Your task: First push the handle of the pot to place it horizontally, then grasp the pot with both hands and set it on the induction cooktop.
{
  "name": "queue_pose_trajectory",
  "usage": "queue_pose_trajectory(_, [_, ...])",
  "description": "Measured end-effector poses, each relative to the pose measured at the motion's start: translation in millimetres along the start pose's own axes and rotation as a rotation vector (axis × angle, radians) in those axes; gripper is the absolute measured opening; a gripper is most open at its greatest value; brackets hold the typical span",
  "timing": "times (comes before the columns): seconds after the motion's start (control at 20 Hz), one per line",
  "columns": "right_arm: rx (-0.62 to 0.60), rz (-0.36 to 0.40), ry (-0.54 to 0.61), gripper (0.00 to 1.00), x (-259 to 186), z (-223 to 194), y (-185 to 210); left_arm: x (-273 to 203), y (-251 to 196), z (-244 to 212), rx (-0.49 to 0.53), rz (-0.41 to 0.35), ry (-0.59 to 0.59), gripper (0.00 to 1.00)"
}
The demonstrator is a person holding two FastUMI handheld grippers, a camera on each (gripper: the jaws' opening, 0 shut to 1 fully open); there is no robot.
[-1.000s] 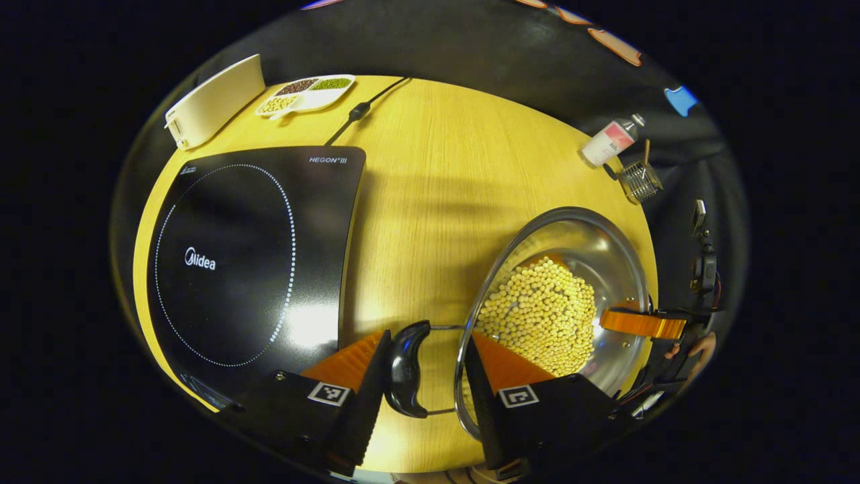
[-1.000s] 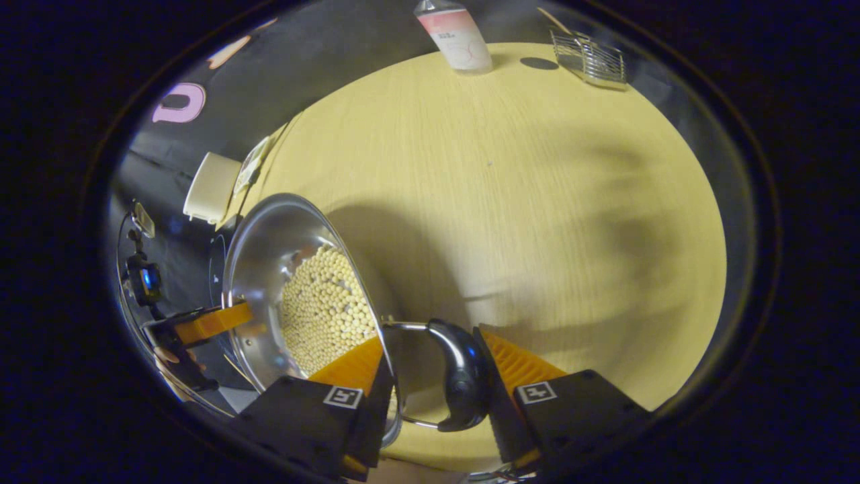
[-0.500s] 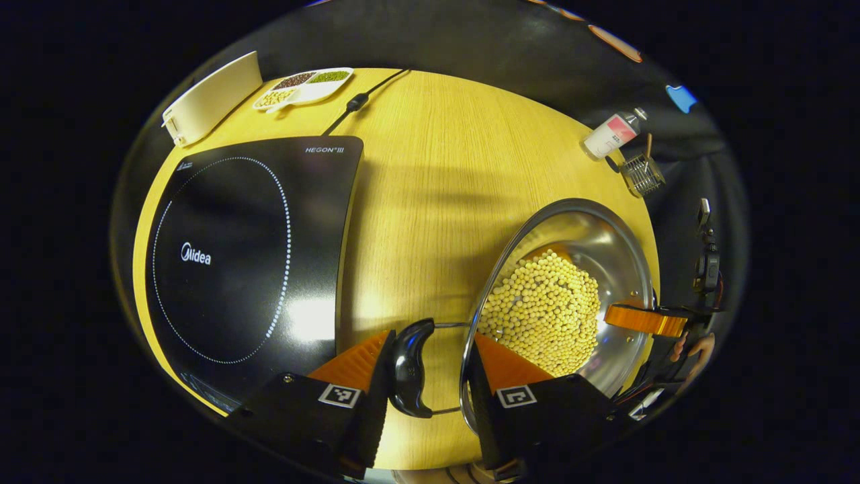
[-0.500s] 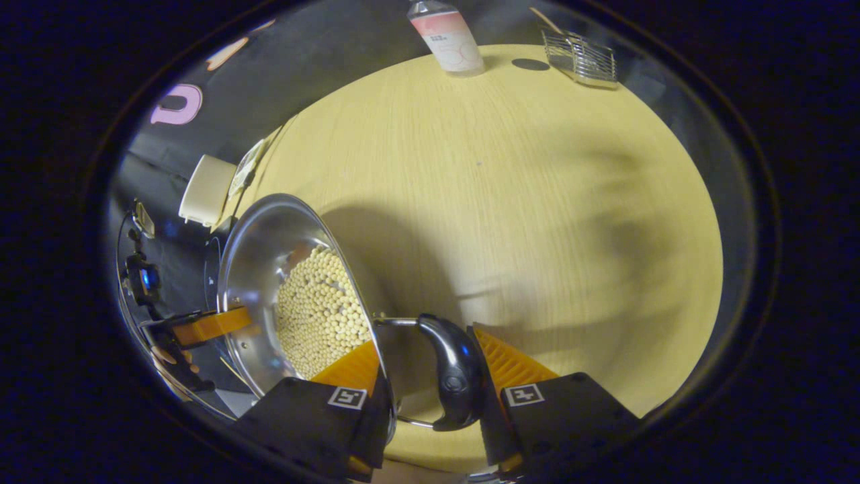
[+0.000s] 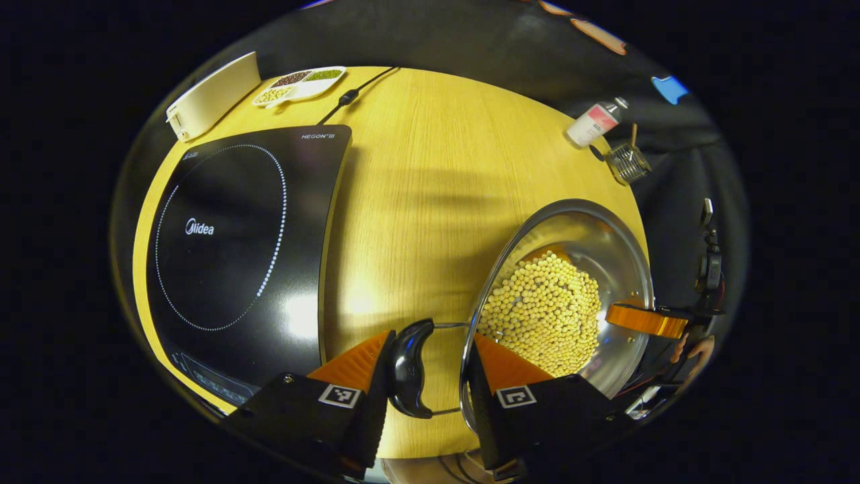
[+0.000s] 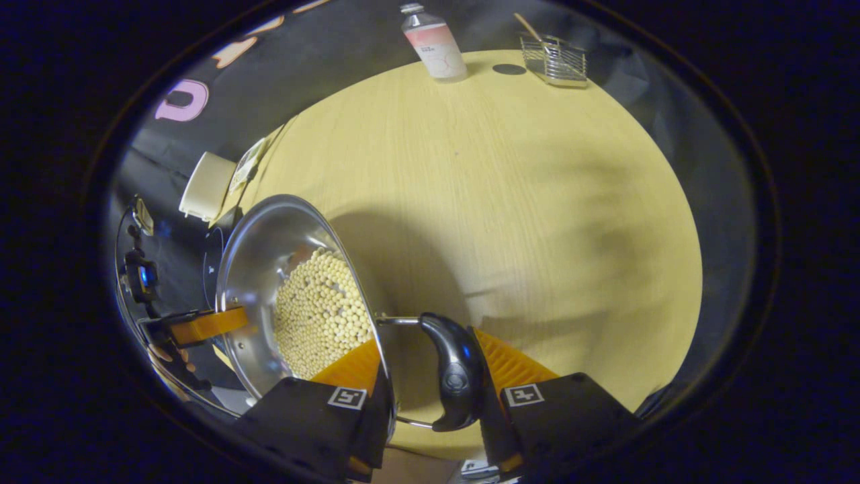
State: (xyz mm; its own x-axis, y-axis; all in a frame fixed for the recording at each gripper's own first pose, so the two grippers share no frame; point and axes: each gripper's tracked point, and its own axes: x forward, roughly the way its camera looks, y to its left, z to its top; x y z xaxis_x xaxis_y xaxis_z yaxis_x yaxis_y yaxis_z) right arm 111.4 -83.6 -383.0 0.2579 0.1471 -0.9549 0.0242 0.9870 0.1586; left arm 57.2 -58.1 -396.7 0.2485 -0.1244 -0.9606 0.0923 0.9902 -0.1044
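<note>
Two side handles are gripped at once, so I judge the push step done and the carry to the cooker in hand.

In the left gripper view, the left hand-held gripper (image 5: 430,366) is closed narrow across the black left handle (image 5: 407,368): one orange finger lies against the handle's outer face, the other reaches over the rim into the pot (image 5: 628,262), beside the pale beans (image 5: 545,310). The pot sits at the right of the bench (image 5: 430,195), well apart from the induction cooktop (image 5: 235,249) on the left. Across the pot, the other gripper's orange finger (image 5: 645,320) hooks over the far rim. A white container (image 5: 211,97), a divided dish (image 5: 299,84), a bottle (image 5: 592,123) and a wire basket (image 5: 626,165) stand along the far edge.

In the right gripper view, the right hand-held gripper (image 6: 430,366) is clamped the same way on the right handle (image 6: 457,376). This view barely catches the cooktop behind the pot, so the left gripper view must guide the placing.

Next, both hands need to travel level and together, then lower the pot onto the dotted ring; uneven lifting could spill beans.
</note>
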Motion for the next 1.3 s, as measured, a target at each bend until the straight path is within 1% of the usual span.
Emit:
queue_pose_trajectory(0.05, [0.003, -0.001, 0.001, 0.53, -4.4, -5.0, 0.8, -5.5, 0.4, -2.9, 0.003, 0.000, 0.003, 0.59])
queue_pose_trajectory(0.1, [0.007, -0.001, 0.001, 0.59, -8.8, -11.8, 3.0, -10.4, 1.5, -6.7, 0.008, 0.002, 0.006, 0.59])
queue_pose_trajectory(0.15, [0.014, -0.001, 0.002, 0.59, -12.6, -17.1, 5.7, -15.8, 2.4, -9.1, 0.017, 0.002, 0.008, 0.61])
queue_pose_trajectory(0.2, [0.021, 0.000, 0.001, 0.59, -17.3, -23.6, 9.7, -21.0, 4.6, -11.7, 0.026, 0.003, 0.009, 0.61])
queue_pose_trajectory(0.25, [0.029, 0.001, 0.001, 0.59, -21.9, -29.0, 13.0, -26.2, 8.0, -13.6, 0.036, 0.002, 0.007, 0.59])
queue_pose_trajectory(0.3, [0.038, 0.001, -0.001, 0.59, -25.4, -34.3, 17.1, -31.0, 10.9, -15.0, 0.042, 0.001, 0.011, 0.61])
queue_pose_trajectory(0.35, [0.044, 0.003, -0.001, 0.59, -27.1, -38.2, 22.9, -35.0, 14.8, -14.0, 0.053, -0.002, 0.007, 0.59])
queue_pose_trajectory(0.6, [0.083, 0.000, -0.035, 0.59, -33.7, -49.2, 61.6, -54.1, 46.3, -1.6, 0.100, -0.015, -0.019, 0.59])
queue_pose_trajectory(0.65, [0.090, -0.003, -0.039, 0.53, -33.7, -50.0, 71.6, -58.0, 55.7, 0.4, 0.111, -0.018, -0.024, 0.59])
queue_pose_trajectory(0.7, [0.095, -0.006, -0.042, 0.59, -33.4, -52.5, 82.8, -61.4, 66.0, 3.1, 0.120, -0.021, -0.029, 0.59])
queue_pose_trajectory(0.8, [0.106, -0.014, -0.043, 0.60, -33.7, -60.7, 105.5, -68.1, 88.1, 7.9, 0.137, -0.027, -0.034, 0.59])
queue_pose_trajectory(0.85, [0.114, -0.017, -0.043, 0.59, -32.2, -63.4, 119.2, -71.8, 99.4, 9.6, 0.144, -0.029, -0.033, 0.59])
queue_pose_trajectory(0.9, [0.122, -0.020, -0.042, 0.53, -29.7, -65.5, 133.8, -76.3, 112.3, 12.0, 0.152, -0.029, -0.033, 0.59])
queue_pose_trajectory(0.95, [0.130, -0.023, -0.043, 0.53, -27.8, -67.4, 147.3, -79.4, 124.7, 15.8, 0.160, -0.028, -0.033, 0.57])
queue_pose_trajectory(1.0, [0.136, -0.025, -0.047, 0.60, -25.4, -70.4, 161.1, -84.0, 137.1, 18.8, 0.168, -0.026, -0.038, 0.59])
queue_pose_trajectory(1.05, [0.139, -0.027, -0.049, 0.53, -23.0, -71.1, 174.6, -86.7, 150.1, 22.4, 0.174, -0.024, -0.043, 0.59])
queue_pose_trajectory(1.25, [0.130, -0.030, -0.059, 0.53, -10.2, -68.3, 228.0, -99.2, 199.6, 37.3, 0.175, -0.013, -0.058, 0.60])
queue_pose_trajectory(1.3, [0.123, -0.033, -0.062, 0.53, -7.4, -66.9, 240.3, -102.1, 211.0, 40.8, 0.172, -0.008, -0.059, 0.59])
